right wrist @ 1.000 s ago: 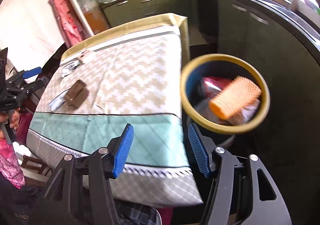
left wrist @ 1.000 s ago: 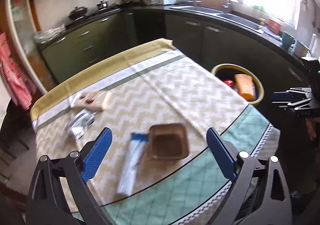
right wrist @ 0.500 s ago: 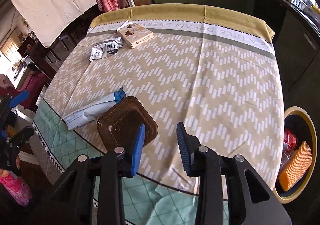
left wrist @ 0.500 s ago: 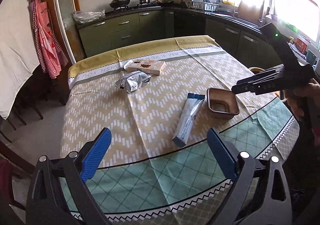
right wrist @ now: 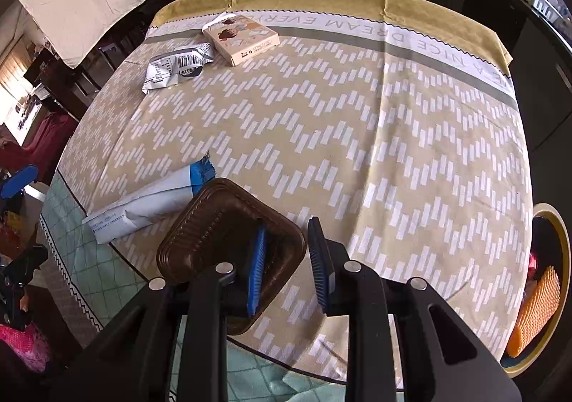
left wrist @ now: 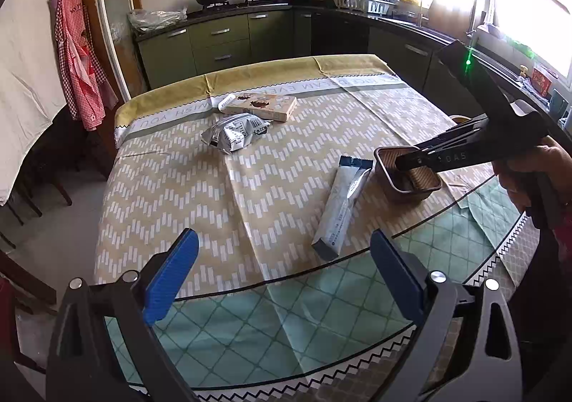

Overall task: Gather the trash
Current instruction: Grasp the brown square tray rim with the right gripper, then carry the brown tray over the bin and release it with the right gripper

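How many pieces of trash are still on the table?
4. A brown tray at the near edge, a long white-blue wrapper beside it, a crumpled silver packet at the far end, and a beige box next to that. None look hidden.

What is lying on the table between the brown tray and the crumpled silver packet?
Only bare tablecloth lies between the brown tray and silver packet; the long white wrapper sits just beside the tray. Left wrist view.

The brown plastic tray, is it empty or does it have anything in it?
Empty of trash: the brown plastic tray shows only its bare ribbed bottom, apart from one blue finger of the right gripper dipping inside.
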